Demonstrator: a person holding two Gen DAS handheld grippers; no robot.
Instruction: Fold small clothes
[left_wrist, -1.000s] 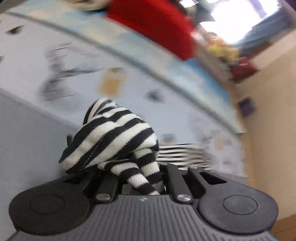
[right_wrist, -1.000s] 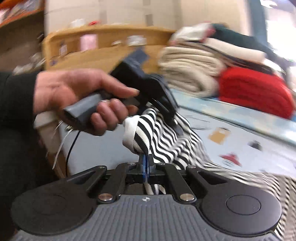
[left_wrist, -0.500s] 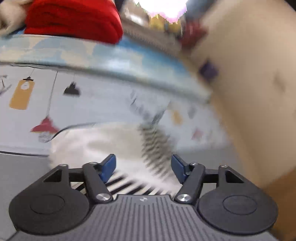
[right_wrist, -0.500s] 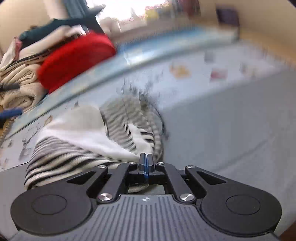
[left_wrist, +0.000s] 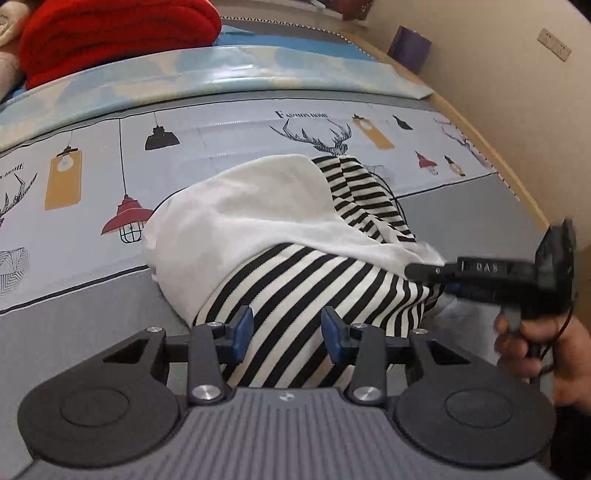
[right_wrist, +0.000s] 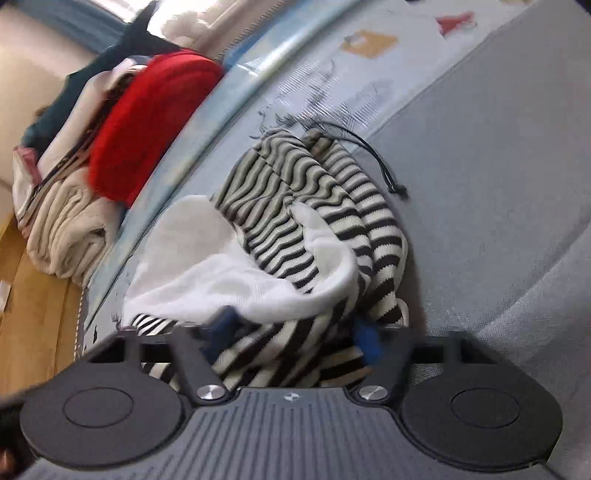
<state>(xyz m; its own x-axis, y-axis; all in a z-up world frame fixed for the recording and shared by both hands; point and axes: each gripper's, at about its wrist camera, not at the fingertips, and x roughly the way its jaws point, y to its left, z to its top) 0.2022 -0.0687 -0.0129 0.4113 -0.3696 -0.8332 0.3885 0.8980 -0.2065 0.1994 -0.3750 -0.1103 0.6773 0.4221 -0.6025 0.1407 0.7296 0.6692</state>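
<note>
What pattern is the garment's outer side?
Black-and-white stripes on the garment, lining plain white; left wrist view shows it best.

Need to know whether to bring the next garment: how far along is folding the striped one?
Done: the striped garment lies bunched on the bed, white lining showing. In hand: nothing gripped; the left gripper jaws are closing, the right gripper jaws opening, fabric between both. Left: flattening and folding, then joining the red stack.

The striped garment's (left_wrist: 295, 295) near edge is hidden behind the left tool's (left_wrist: 287, 330) body. In the right wrist view the right tool's (right_wrist: 295, 336) blue fingertips (right_wrist: 367, 338) are blurred. The red folded cloth (left_wrist: 110, 33) is cut off by the far edge.
</note>
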